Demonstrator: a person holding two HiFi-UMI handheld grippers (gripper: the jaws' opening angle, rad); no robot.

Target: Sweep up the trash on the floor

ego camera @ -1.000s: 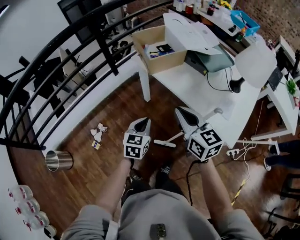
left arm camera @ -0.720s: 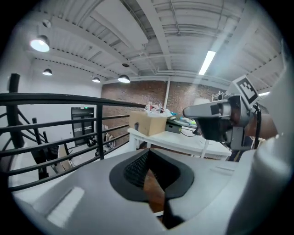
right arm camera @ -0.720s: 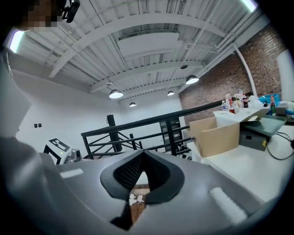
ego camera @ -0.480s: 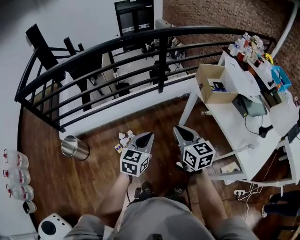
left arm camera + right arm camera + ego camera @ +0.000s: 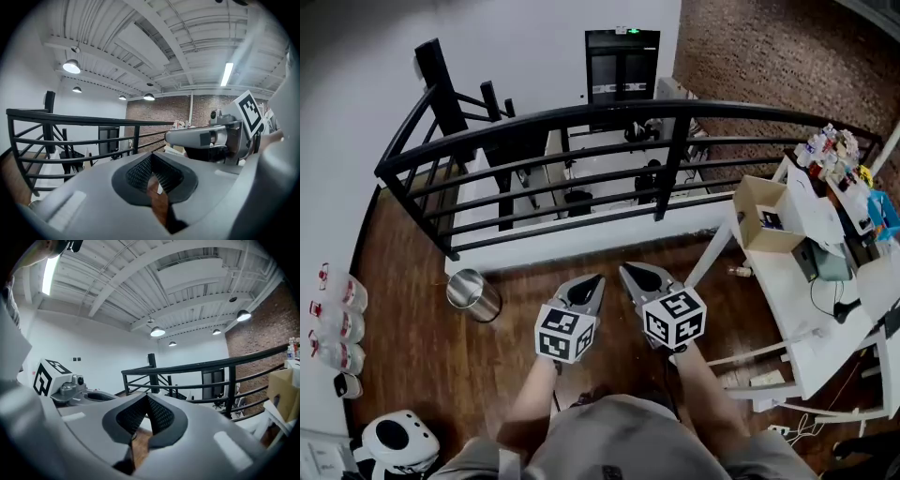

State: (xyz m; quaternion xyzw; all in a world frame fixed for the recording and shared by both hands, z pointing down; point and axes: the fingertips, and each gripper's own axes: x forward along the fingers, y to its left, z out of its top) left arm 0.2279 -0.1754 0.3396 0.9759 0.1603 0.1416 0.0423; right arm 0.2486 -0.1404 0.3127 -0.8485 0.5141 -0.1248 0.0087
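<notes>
Both hand-held grippers are held out side by side above the brown wooden plank floor (image 5: 412, 356), just apart from each other and pointing toward the far railing. The left gripper (image 5: 586, 289), grey with a square-marker cube at its near end, has its jaws closed together with nothing between them. In its own view the ribbed black pads (image 5: 140, 172) meet in a narrow V. The right gripper (image 5: 639, 277) is closed and empty in the same way, with its pads (image 5: 159, 416) pressed together.

A small pale scrap (image 5: 160, 188), seemingly a piece of the trash, lies on the floor below the left gripper's tip. It shows through the gap under the closed pads and is too blurred to tell more. The head view does not show it.

A curved black metal railing (image 5: 581, 117) runs across the far side of the floor. A shiny steel cylindrical bin (image 5: 473, 294) sits on the floor to the left of the left gripper, near the foot of the railing. At the right stands a white table (image 5: 797, 314) with an open cardboard box (image 5: 766, 214) at its far end. Clear plastic bottles (image 5: 337, 323) line the far left edge of the floor, well apart from both grippers.
</notes>
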